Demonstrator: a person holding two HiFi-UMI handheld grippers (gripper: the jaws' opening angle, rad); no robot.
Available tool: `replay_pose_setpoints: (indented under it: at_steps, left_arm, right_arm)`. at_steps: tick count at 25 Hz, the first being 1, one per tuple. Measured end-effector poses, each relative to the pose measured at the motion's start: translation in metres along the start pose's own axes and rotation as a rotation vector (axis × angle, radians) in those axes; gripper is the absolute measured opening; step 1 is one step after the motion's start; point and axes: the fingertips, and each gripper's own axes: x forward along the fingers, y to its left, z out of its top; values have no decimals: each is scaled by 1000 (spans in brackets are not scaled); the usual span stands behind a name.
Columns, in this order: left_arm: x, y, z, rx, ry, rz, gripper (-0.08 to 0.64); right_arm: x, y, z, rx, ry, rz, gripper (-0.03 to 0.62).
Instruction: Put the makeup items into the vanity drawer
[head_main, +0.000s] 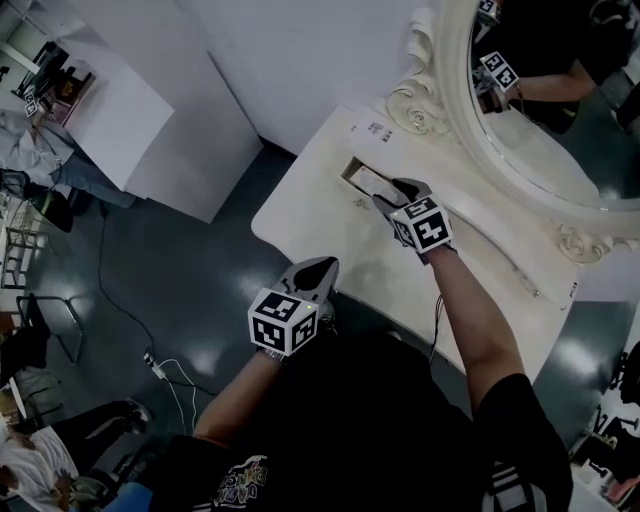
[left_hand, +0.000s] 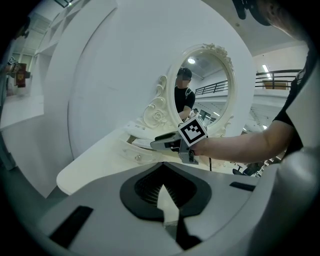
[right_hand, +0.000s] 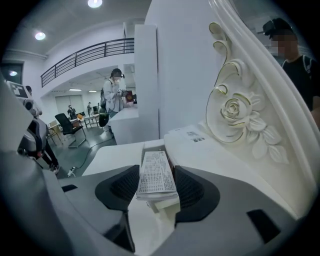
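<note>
My right gripper (head_main: 383, 192) is shut on a small white makeup box (right_hand: 156, 176) with fine print on its top face. It holds the box over the open vanity drawer (head_main: 349, 170), whose opening shows just beyond the box in the right gripper view. The left gripper view shows that right gripper (left_hand: 167, 142) low over the pulled-out drawer (left_hand: 134, 145). My left gripper (head_main: 314, 272) hangs off the front edge of the cream vanity table (head_main: 320, 225), its jaws together with nothing between them.
An oval mirror (head_main: 560, 120) in a carved rose frame stands along the back of the table. A white partition wall (head_main: 190, 110) is to the left. A cable and plug (head_main: 155, 365) lie on the dark floor. People sit at the far left.
</note>
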Motion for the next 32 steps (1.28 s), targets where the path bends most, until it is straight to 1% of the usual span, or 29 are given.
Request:
replay_pose_setpoints:
  at_steps: [5, 10, 14, 21, 26, 27, 28, 29, 30, 31, 32]
  left_arm:
    - [-4, 15, 6, 8, 12, -17, 0]
    - [-4, 30, 7, 13, 26, -40, 0]
    - [-3, 38, 7, 14, 45, -66, 0]
    - [-3, 52, 7, 21, 63, -112, 0]
    - [-4, 63, 9, 26, 76, -152, 0]
    - [-3, 64, 10, 29, 78, -163, 0]
    - [-2, 65, 11, 32, 77, -175, 0]
    - [-1, 66, 13, 36, 76, -186, 0]
    - [1, 66, 15, 40, 75, -198, 0]
    - [4, 66, 17, 45, 75, -209, 0]
    - [7, 66, 19, 50, 74, -221, 0]
  right_arm:
    - [11, -1, 5, -11, 20, -16, 241]
    - [24, 0, 5, -60, 33, -45, 242]
    - [28, 6, 11, -76, 39, -60, 242]
    - [34, 4, 16, -49, 45, -90, 242]
    - [32, 0, 22, -33, 31, -147, 239]
    - [29, -3, 22, -27, 22, -169, 231]
    - [24, -7, 23, -14, 8, -197, 189]
    - [18, -11, 25, 11, -12, -229, 91]
    - [11, -15, 27, 47, -35, -257, 48]
    - [3, -18, 28, 92, -59, -280, 29]
    - [-5, -22, 28, 140, -80, -296, 29]
